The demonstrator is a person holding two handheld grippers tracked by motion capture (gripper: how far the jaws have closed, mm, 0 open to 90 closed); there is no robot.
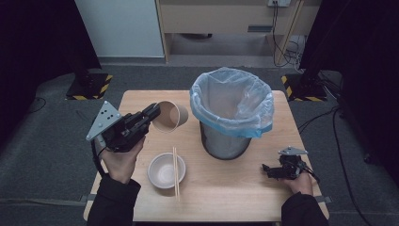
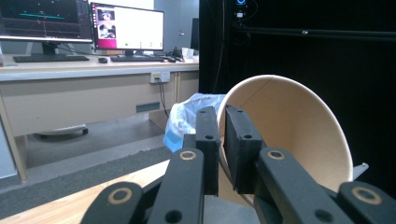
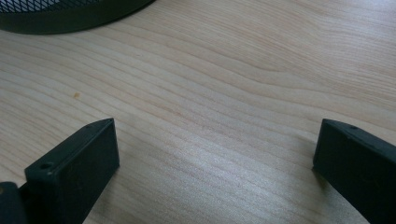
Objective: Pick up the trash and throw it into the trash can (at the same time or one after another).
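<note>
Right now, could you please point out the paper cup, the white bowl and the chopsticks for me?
paper cup (image 1: 170,117), high view, on its inner wall.
white bowl (image 1: 163,170), high view, on its inside.
chopsticks (image 1: 176,172), high view, mid-length, over the bowl.

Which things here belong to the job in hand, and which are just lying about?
In the job:
- left gripper, shut on the paper cup's rim
- paper cup, held tilted above the table
- lined bin beside the cup, its likely target

Lying about:
- white bowl
- chopsticks across the bowl
- right gripper, open, resting on the table
</note>
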